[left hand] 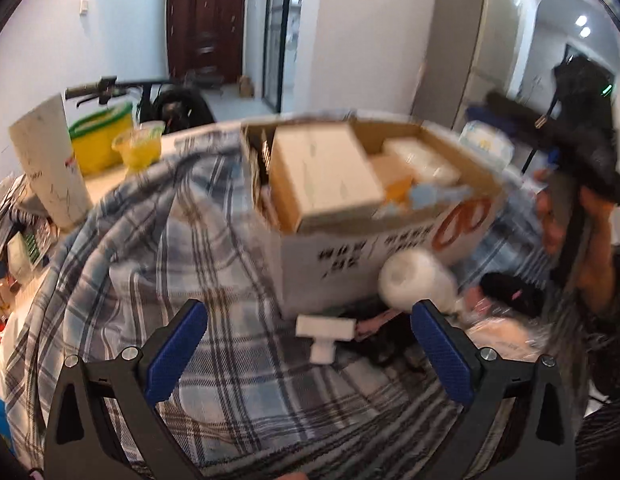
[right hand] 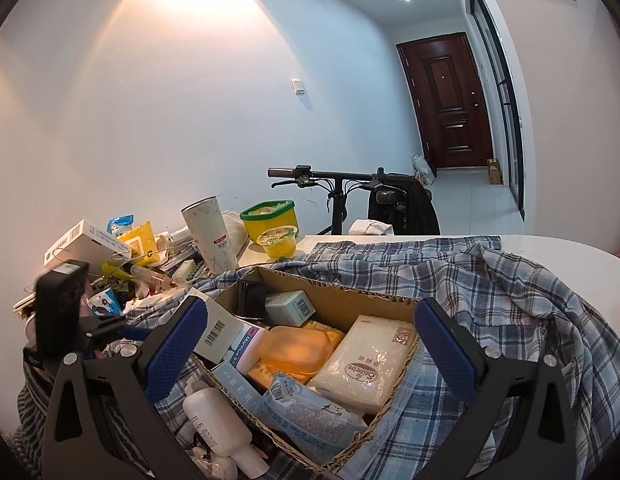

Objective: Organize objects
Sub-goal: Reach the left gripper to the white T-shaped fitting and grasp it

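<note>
An open cardboard box point(left hand: 350, 256) stands on a blue plaid cloth point(left hand: 157, 240) and holds several packs and boxes. My left gripper point(left hand: 310, 356) is open and empty, low over the cloth, just in front of a small white T-shaped part point(left hand: 324, 332) and a white bottle point(left hand: 418, 284) lying by the box. My right gripper point(right hand: 310, 350) is open and empty above the box point(right hand: 342, 288), over an orange plastic case point(right hand: 295, 350), a white tissue pack point(right hand: 368, 364) and a blue pack point(right hand: 310, 412). The white bottle point(right hand: 217, 416) lies outside the box at its lower left.
A tall white tumbler point(right hand: 211, 238), a yellow tub point(right hand: 271, 222), a jelly cup point(right hand: 279, 242) and a heap of snack packs and boxes point(right hand: 109, 252) crowd the table's left. A bike handlebar point(right hand: 330, 176) stands behind. The other gripper point(right hand: 61, 312) shows at left.
</note>
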